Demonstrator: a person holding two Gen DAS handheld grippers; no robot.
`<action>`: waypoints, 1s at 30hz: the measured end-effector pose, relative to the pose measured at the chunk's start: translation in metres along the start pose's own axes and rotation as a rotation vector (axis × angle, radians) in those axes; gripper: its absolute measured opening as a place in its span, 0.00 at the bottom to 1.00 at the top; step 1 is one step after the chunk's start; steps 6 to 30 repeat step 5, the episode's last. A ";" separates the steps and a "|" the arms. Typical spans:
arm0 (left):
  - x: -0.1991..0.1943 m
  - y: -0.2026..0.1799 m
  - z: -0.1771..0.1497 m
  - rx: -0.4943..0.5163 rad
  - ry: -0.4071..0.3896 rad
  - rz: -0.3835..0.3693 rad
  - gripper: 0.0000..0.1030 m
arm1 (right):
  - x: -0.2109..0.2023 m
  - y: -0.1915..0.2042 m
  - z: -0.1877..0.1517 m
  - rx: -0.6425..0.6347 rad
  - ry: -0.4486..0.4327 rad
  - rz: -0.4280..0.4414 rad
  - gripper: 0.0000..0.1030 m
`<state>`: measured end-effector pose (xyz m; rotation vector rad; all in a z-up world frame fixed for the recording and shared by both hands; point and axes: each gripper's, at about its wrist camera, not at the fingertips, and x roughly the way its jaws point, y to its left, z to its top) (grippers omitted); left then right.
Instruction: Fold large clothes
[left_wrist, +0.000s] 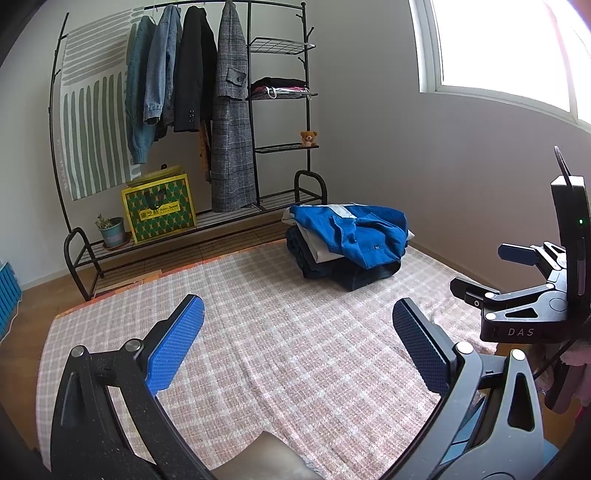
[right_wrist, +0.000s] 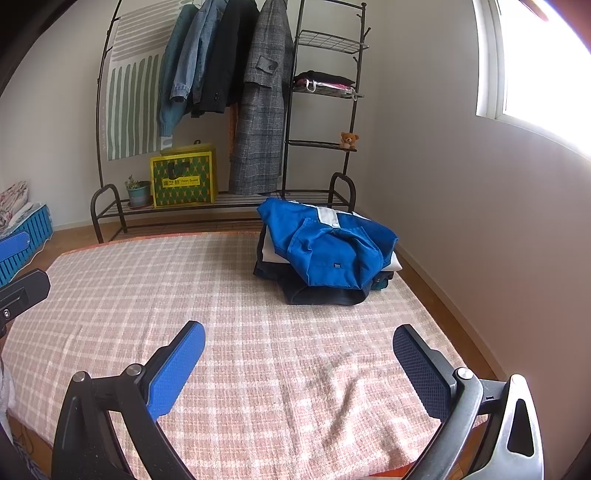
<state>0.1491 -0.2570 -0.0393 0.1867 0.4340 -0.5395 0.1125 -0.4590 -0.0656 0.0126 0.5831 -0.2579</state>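
Observation:
A pile of folded clothes (left_wrist: 347, 243) sits at the far right of a pink checked blanket (left_wrist: 258, 332). A blue jacket (right_wrist: 328, 243) lies crumpled on top of it, over white and dark garments. My left gripper (left_wrist: 297, 317) is open and empty above the blanket's near middle. My right gripper (right_wrist: 297, 339) is open and empty above the blanket, well short of the pile. The right gripper's body shows at the right edge of the left wrist view (left_wrist: 532, 291). The left gripper's fingers (right_wrist: 14, 245) show at the left edge of the right wrist view.
A black clothes rack (left_wrist: 184, 110) with hanging coats stands along the back wall. It holds a yellow-green bag (left_wrist: 159, 212), a potted plant (left_wrist: 110, 229), a teddy bear (left_wrist: 308, 138). A blue crate (right_wrist: 26, 236) stands at left. A window (left_wrist: 509, 48) is at right.

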 end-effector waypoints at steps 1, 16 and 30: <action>0.000 0.000 0.000 -0.001 0.000 -0.001 1.00 | 0.000 0.000 -0.001 0.001 0.000 0.001 1.00; 0.000 0.002 0.000 -0.003 0.005 0.004 1.00 | 0.002 -0.001 -0.002 0.005 0.003 -0.001 1.00; 0.000 0.002 0.000 -0.003 0.005 0.004 1.00 | 0.002 -0.001 -0.002 0.005 0.003 -0.001 1.00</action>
